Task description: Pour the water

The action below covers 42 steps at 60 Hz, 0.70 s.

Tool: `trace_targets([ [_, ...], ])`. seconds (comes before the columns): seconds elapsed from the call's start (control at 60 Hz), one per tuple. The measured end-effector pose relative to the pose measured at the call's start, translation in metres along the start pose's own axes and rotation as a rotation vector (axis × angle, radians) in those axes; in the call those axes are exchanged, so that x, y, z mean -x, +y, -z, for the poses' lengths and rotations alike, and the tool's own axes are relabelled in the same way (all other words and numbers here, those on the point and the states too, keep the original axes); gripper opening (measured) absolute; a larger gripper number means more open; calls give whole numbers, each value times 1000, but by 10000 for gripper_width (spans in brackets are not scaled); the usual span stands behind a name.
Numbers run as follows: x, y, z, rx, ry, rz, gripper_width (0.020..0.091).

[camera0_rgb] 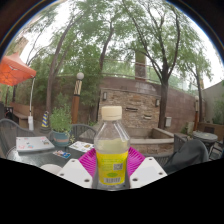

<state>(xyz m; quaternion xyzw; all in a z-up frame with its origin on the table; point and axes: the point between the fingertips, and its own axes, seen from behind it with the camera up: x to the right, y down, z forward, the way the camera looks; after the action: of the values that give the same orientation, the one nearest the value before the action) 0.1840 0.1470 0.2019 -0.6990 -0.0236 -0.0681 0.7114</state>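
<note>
A clear plastic bottle with a cream cap and a yellow label stands upright between my fingers. It holds pale liquid up to its shoulder. My gripper is shut on the bottle, with the pink pads pressing on its left and right sides at label height. The gripper body hides the bottle's base, so I cannot tell whether it rests on anything. No cup or other vessel shows in view.
A patio table with papers and a potted plant lies to the left beyond the fingers. Metal chairs stand to the right. A red umbrella, a wooden lamp post, a stone wall and trees are behind.
</note>
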Motion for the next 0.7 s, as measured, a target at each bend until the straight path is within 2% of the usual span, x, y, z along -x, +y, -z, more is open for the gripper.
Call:
trace_targets([
  [0.067,-3,44,-2,50,-38,-223,374],
  [0.133,-14,88,-8,91,-32,-243,373],
  [0.15,-24,70,-10,112,-45,-211,372],
  [0.233,-17,103,-13,157,-91,-227,372],
  [0.383,6,129,-16,177,-168,-225,371],
  [0.533,-6,147,-14,252,-154,-151,379],
  [0.6,0,146,-12,242,-166,-142,379],
  [0.7,2,146,-12,252,-176,-117,439],
])
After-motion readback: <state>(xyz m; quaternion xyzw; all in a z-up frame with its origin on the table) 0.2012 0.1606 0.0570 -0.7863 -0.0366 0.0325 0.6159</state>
